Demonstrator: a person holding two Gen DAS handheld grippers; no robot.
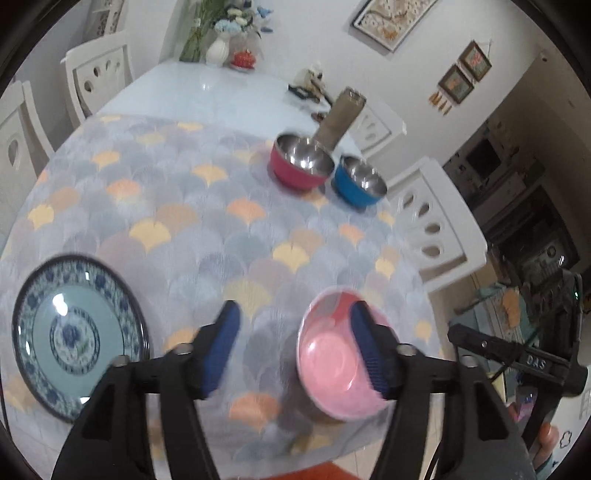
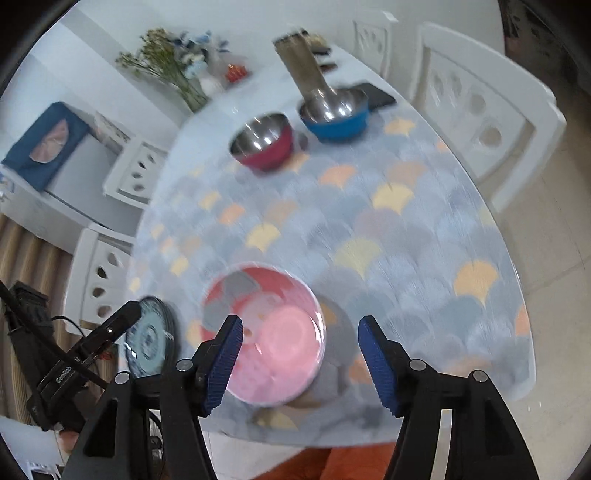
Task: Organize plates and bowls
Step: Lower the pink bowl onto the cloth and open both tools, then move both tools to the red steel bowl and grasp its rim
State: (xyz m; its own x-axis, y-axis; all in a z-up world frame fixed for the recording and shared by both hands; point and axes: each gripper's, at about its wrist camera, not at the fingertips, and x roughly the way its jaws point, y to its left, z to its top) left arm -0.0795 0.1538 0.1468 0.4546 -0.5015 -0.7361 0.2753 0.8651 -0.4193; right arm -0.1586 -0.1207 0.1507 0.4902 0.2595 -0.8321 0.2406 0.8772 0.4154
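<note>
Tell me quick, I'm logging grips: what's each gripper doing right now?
Left gripper: open, holding nothing; the pink bowl sits on the table below it.
Right gripper: open, holding nothing; it is above the same bowl.

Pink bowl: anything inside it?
Pink bowl looks empty: only its glossy inside shows. The left gripper's finger covers part of it in the left view.

Home dining room. I'm over a round table (image 1: 207,92) with a fan-pattern cloth (image 1: 192,229), white cut-out dining chairs (image 1: 436,221) round it. Far end: vase of flowers (image 1: 218,48). Framed pictures (image 1: 391,22) on far wall. Cluttered shelving (image 1: 524,206) in the dim room on the right.
</note>
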